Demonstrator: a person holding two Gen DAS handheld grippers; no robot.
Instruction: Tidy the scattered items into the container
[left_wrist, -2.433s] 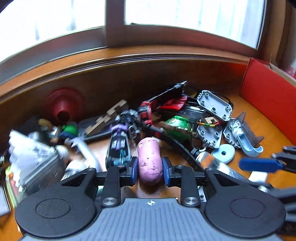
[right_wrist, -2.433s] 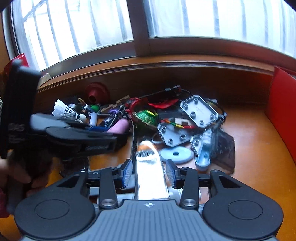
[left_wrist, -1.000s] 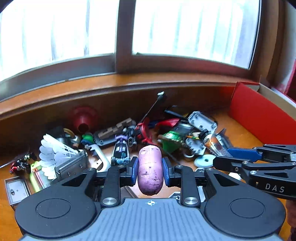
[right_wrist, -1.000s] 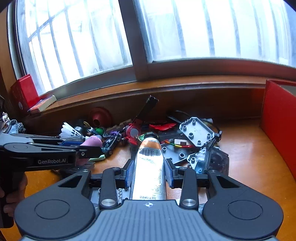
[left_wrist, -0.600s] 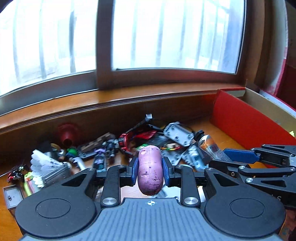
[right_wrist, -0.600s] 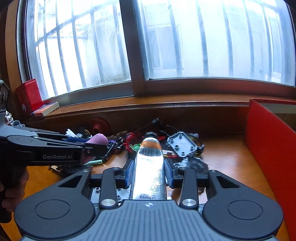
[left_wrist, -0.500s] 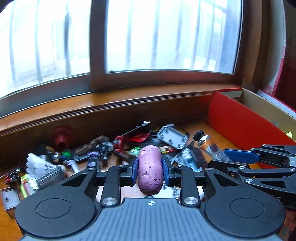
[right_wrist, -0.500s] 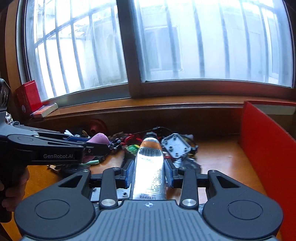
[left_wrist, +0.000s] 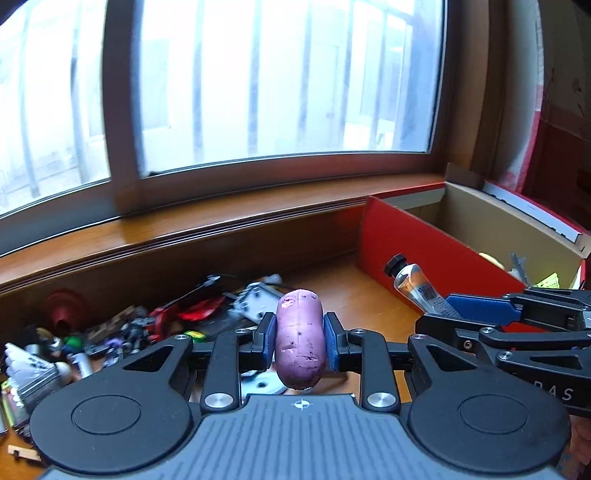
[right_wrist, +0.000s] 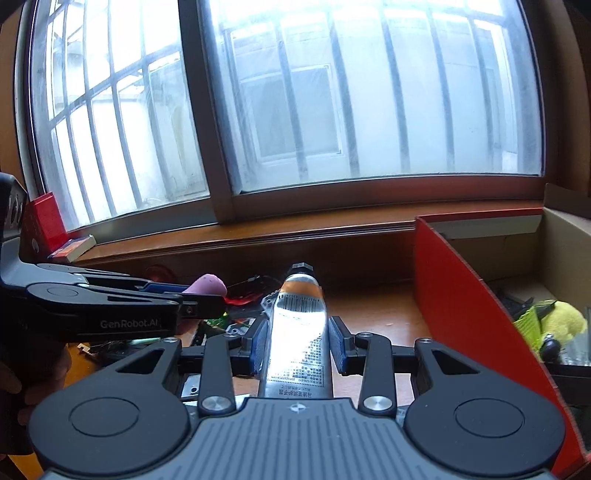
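Both grippers rose off the table and swung right, the left gripper (left_wrist: 300, 345) carrying the sweet potato (left_wrist: 299, 343) and the right gripper (right_wrist: 298, 345) the tube (right_wrist: 300, 332), bringing the box (left_wrist: 436, 258) close.

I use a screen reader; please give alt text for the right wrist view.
The right claw grips a silver tube, heading toward the red box at right. At left, the left claw holds a purple sweet potato.
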